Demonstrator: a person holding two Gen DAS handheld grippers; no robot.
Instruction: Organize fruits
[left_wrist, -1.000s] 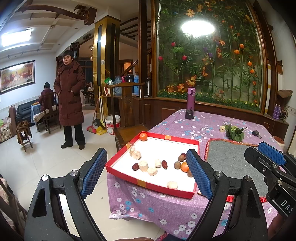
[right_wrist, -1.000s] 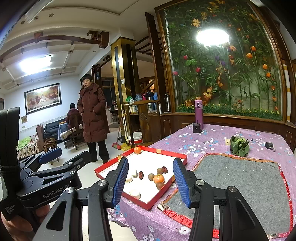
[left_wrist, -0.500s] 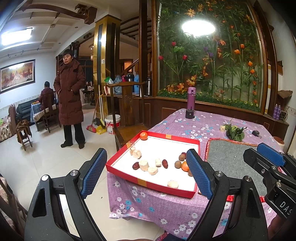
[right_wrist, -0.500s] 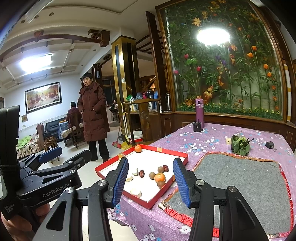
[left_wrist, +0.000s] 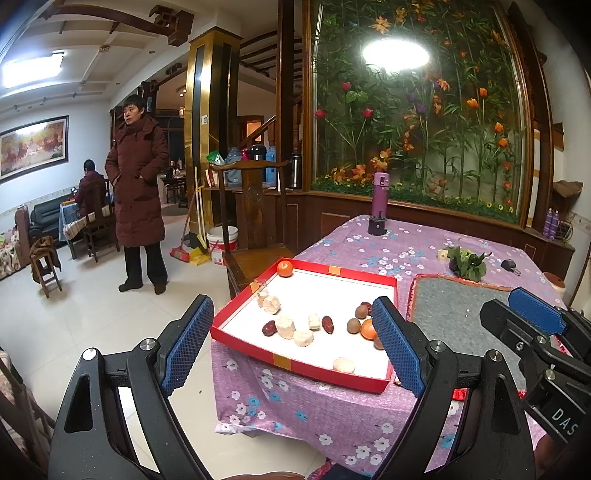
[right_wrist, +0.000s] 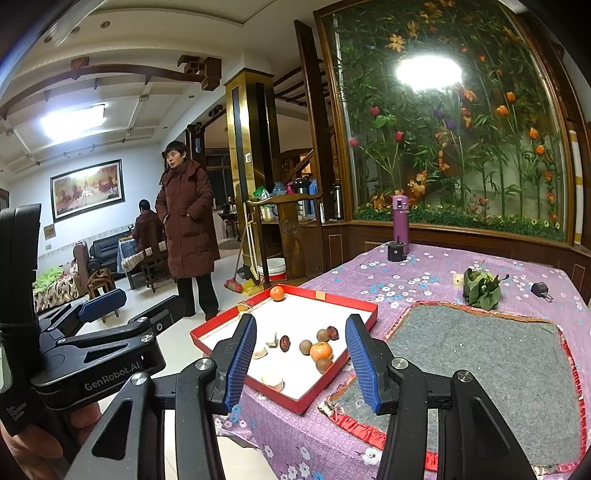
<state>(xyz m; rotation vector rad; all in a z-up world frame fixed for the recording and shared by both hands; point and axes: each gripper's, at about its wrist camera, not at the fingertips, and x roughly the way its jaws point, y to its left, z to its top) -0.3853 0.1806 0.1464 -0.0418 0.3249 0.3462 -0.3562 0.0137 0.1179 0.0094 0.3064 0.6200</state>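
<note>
A shallow red box (left_wrist: 291, 363) (right_wrist: 343, 363) with a white floor lies at the near left corner of the table. In it are an orange (left_wrist: 284, 268) (right_wrist: 277, 293) at the far corner, another orange (left_wrist: 368, 328) (right_wrist: 321, 350), brown round fruits (left_wrist: 353, 325) (right_wrist: 305, 347), dark red dates (left_wrist: 269, 328) (right_wrist: 284, 342) and pale chunks (left_wrist: 285, 326) (right_wrist: 272, 379). My left gripper (left_wrist: 293, 345) hangs open in front of the table edge, nothing between its fingers. My right gripper (right_wrist: 301, 363) is held beside it, jaws apart and empty, short of the box.
A grey felt mat (left_wrist: 458, 310) (right_wrist: 491, 362) with red trim lies right of the box on the purple flowered cloth (left_wrist: 317, 410). A purple flask (left_wrist: 379, 195), a leafy bunch (left_wrist: 466, 260) and a small dark object (right_wrist: 540, 287) stand farther back. A wooden chair (left_wrist: 255, 236) and a standing person (left_wrist: 136, 192) are left of the table.
</note>
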